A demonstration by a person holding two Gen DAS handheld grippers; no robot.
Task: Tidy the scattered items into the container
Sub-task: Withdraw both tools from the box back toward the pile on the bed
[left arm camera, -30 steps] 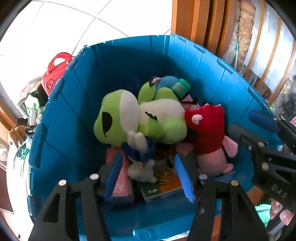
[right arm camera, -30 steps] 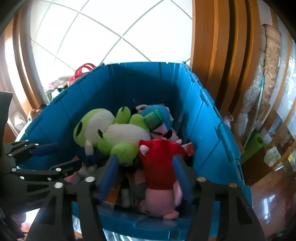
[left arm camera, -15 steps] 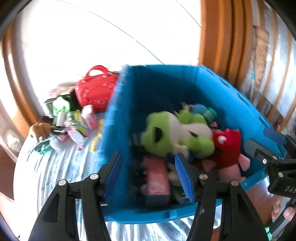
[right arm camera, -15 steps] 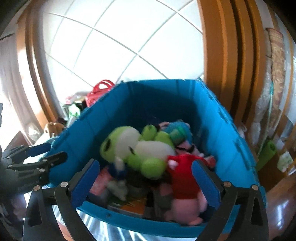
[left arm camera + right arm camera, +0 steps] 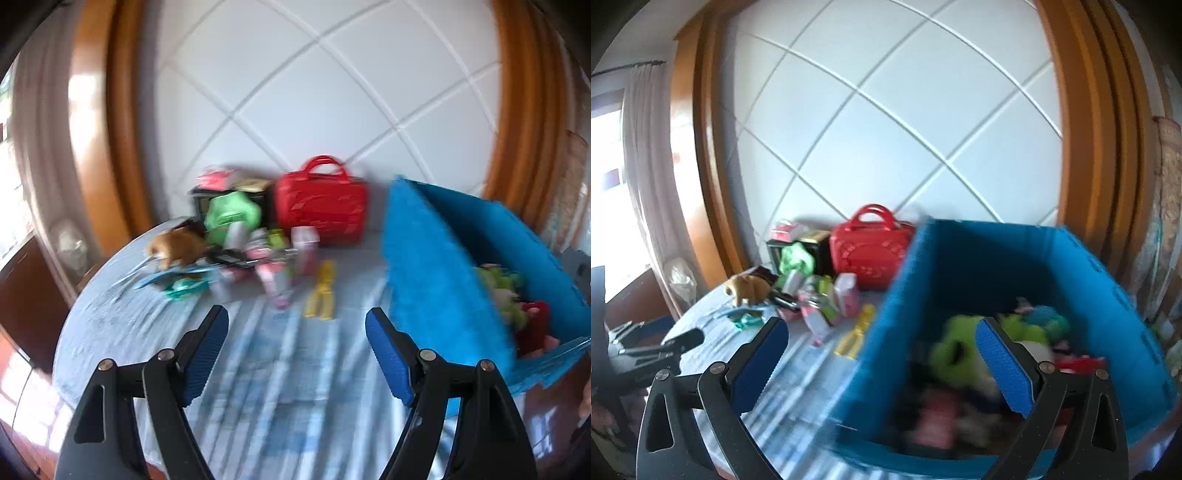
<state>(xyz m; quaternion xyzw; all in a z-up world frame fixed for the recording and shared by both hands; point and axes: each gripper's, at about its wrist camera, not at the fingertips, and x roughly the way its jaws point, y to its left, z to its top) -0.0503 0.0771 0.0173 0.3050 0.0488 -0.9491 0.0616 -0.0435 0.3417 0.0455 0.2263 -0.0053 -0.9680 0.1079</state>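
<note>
A blue bin [image 5: 439, 273] [image 5: 993, 258] holds plush toys, among them a green frog [image 5: 964, 350] and a red-shirted pink one [image 5: 532, 325]. Scattered items lie on the striped cloth [image 5: 280, 369] at the back: a brown plush [image 5: 177, 247] [image 5: 746, 288], a yellow clip [image 5: 321, 295] [image 5: 855, 332], a pink bottle [image 5: 277, 280] and small packets. My left gripper [image 5: 297, 350] hangs over bare cloth, its jaws opening with nothing between them. My right gripper [image 5: 881, 365] stands wide open and empty, straddling the bin's left wall. The left gripper [image 5: 679, 341] shows at the right wrist view's left edge.
A red handbag [image 5: 321, 206] [image 5: 868, 251] and a black box [image 5: 201, 203] with a green bag [image 5: 231, 214] stand against the white quilted wall. Wooden frames flank it. The round table's edge curves at the left.
Both grippers have pulled back out of the bin and swung left toward the scattered pile. Both have opened wider. The pink plush and the other toys stay in the bin.
</note>
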